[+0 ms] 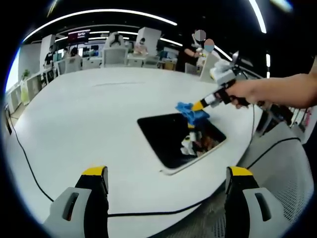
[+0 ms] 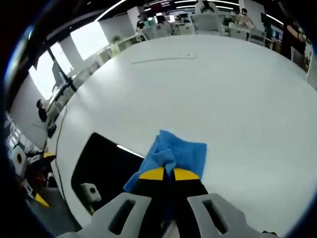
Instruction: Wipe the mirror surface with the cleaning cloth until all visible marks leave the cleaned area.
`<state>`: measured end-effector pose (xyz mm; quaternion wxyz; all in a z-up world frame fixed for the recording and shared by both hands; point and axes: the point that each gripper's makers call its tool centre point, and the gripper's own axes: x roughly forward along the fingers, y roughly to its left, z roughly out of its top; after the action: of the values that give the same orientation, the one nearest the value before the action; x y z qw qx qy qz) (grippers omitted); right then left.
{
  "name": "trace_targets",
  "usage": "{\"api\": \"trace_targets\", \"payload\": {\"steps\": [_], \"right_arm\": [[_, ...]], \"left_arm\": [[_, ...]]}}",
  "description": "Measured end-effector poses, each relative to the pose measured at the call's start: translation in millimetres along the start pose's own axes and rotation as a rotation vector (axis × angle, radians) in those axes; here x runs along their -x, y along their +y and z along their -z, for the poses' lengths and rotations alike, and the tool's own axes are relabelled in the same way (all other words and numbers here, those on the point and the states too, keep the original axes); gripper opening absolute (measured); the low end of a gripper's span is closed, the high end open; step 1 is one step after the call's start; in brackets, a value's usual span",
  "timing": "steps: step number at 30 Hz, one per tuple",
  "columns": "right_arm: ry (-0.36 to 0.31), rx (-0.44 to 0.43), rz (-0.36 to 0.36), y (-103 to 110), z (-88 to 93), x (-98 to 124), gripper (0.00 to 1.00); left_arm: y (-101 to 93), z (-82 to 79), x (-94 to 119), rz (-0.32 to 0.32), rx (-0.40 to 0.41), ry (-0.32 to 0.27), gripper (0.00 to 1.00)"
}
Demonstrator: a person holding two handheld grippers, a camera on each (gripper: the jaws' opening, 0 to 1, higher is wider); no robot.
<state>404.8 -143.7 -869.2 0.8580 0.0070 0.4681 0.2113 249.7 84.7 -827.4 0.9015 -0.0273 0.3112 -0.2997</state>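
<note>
Two grippers are in play. The right gripper is clenched on the cleaning cloth; in the left gripper view it is seen coming in from the right, held by a hand, with the blue cloth pressed at the far edge of the mirror. The left gripper is held back near the table edge, jaws spread wide, nothing gripped.

The mirror lies flat on the white table, close to the near rim. In the right gripper view the cloth straddles the mirror's edge, partly on bare table.

Risks, as judged from here:
- The mirror is not pinned by anything. A sideways wipe could push it toward the table rim, since it sits near that edge.
- Only a pinch of cloth is held; the bunch could slip out under drag.
- Hard jaw tips could scratch the glass if the cloth folds away.
- Marks cannot be made out against the dark reflective surface, so missed spots are likely.
- A black cable runs along the near table edge and could be snagged by the left gripper.
</note>
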Motion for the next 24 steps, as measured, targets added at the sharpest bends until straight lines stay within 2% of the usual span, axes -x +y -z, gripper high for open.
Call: {"api": "trace_targets", "payload": {"steps": [9, 15, 18, 24], "right_arm": [[-0.008, 0.018, -0.001, 1.4, -0.6, -0.2, 0.00], [-0.033, 0.056, 0.044, 0.9, -6.5, -5.5, 0.00], [-0.034, 0.036, 0.048, 1.1, -6.6, -4.2, 0.00], [-0.033, 0.055, 0.045, 1.1, -7.3, -4.6, 0.00]], "left_arm": [[-0.1, -0.2, 0.5, 0.002, -0.002, 0.000, 0.99], [1.7, -0.3, 0.9, -0.005, 0.001, -0.004, 0.99], [3.0, -0.7, 1.6, -0.010, 0.004, -0.007, 0.99], [4.3, -1.9, 1.7, -0.015, 0.007, -0.012, 0.99]]}}
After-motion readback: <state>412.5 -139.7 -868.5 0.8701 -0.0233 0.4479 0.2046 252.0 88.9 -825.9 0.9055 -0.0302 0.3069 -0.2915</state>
